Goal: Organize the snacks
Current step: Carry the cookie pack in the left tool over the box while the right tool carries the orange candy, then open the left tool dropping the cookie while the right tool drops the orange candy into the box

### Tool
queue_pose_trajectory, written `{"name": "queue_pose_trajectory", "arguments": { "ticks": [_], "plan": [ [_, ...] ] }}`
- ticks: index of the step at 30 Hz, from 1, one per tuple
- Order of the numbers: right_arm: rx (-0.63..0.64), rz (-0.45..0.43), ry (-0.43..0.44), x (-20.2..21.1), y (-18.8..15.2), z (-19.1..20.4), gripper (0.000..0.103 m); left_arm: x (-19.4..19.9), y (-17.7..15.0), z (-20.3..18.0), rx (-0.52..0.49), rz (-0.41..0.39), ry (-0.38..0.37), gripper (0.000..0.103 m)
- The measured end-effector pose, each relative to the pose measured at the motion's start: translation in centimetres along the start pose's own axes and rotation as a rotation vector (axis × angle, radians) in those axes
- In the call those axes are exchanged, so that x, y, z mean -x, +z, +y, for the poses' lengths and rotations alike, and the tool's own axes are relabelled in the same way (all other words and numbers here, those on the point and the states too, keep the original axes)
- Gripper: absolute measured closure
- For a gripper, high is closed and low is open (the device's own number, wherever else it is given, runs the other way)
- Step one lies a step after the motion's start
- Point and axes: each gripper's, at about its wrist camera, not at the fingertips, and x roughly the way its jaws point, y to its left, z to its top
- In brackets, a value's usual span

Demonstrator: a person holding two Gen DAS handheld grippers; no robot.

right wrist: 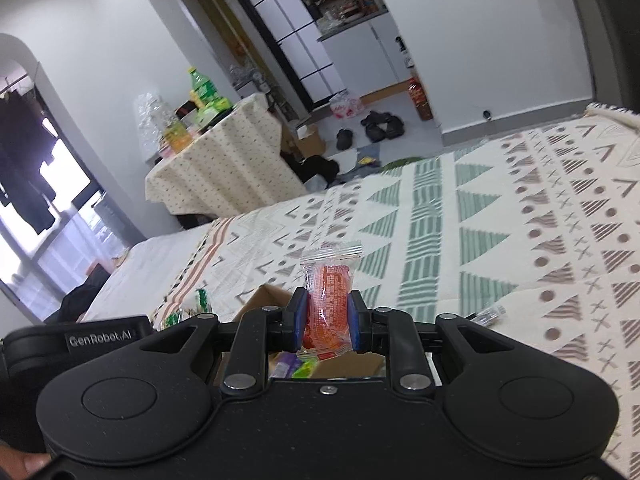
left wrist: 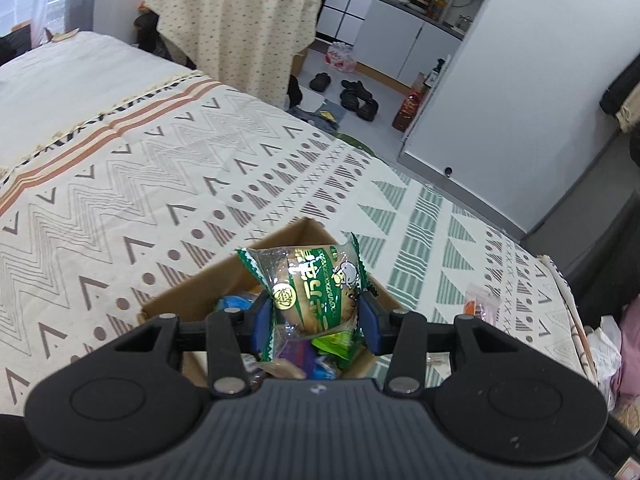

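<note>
My left gripper (left wrist: 316, 316) clamps the green pastry pack (left wrist: 310, 292), right gripper (right wrist: 326, 322) the orange packet (right wrist: 329, 300); slick wrappers could slip into the box (left wrist: 280, 256) below.

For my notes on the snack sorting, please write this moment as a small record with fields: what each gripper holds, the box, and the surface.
left gripper: shut on green bread packet, held above the box
right gripper: shut on orange snack packet
cardboard box: open, on the bed, several wrapped snacks inside
patterned bedspread: covers the bed under the box
loose packet: lies on the bedspread, apart from the box
</note>
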Motion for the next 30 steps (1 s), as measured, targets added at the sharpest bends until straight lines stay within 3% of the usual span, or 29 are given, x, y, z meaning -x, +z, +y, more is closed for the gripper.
{"name": "queue_pose_trajectory", "arguments": {
  "ticks": [11, 22, 30],
  "plan": [
    [0.049, 0.038, -0.008, -2.8, -1.5, 2.8, 0.082, -2.6, 0.9, 3.6, 0.044, 0.052, -0.022, 0.058],
    [0.060, 0.057, -0.046, -5.2, -1.8, 3.6, 0.082, -6.7, 2.3, 3.7, 0.038, 0.105, -0.087, 0.057],
    [0.064, 0.063, -0.047, -7.2, -1.8, 4.3, 0.082, -7.9, 3.2, 5.0, 0.061, 0.111, -0.108, 0.041]
  ]
}}
